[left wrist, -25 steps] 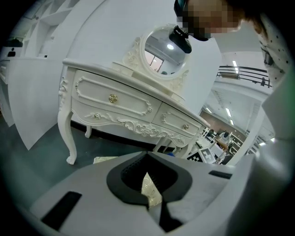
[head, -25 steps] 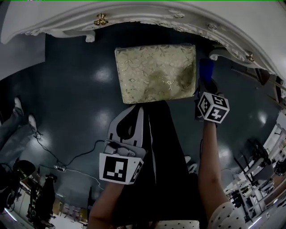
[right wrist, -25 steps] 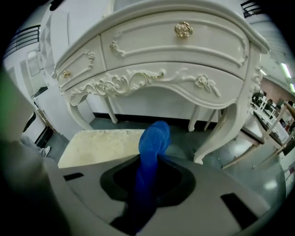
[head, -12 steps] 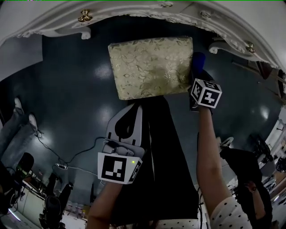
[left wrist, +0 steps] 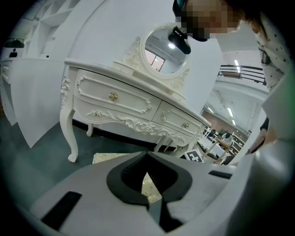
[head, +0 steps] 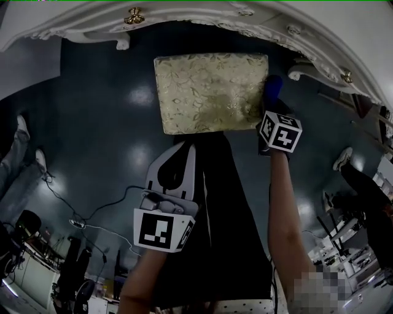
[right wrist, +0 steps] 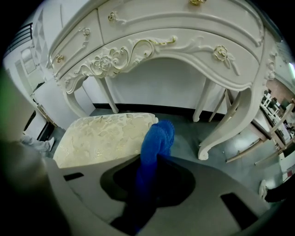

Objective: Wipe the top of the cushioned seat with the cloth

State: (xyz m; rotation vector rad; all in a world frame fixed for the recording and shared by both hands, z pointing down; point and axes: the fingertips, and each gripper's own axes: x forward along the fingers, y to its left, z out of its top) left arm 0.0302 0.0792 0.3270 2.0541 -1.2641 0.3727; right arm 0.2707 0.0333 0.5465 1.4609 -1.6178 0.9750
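The cushioned seat (head: 209, 92) is a cream and gold patterned pad on the dark floor in front of the dressing table. My right gripper (head: 270, 109) is at the seat's right edge, shut on a blue cloth (head: 272, 88). In the right gripper view the cloth (right wrist: 156, 138) stands up out of the right gripper (right wrist: 150, 177) and overlaps the right end of the seat (right wrist: 101, 136); whether it touches is unclear. My left gripper (head: 187, 150) hangs just short of the seat's near edge, shut and holding nothing. The left gripper (left wrist: 148, 184) shows a sliver of seat (left wrist: 110, 157) beyond it.
A white ornate dressing table (head: 202, 15) arches over the far side of the seat; its curved leg (right wrist: 230, 124) stands right of the cloth. Its mirror (left wrist: 166, 48) sits on top. Cables (head: 92, 221) trail on the floor at left, near a person's legs (head: 18, 159).
My right gripper has carried the blue cloth leftward and forward, up against the seat's right edge. The left gripper has stayed where it was.
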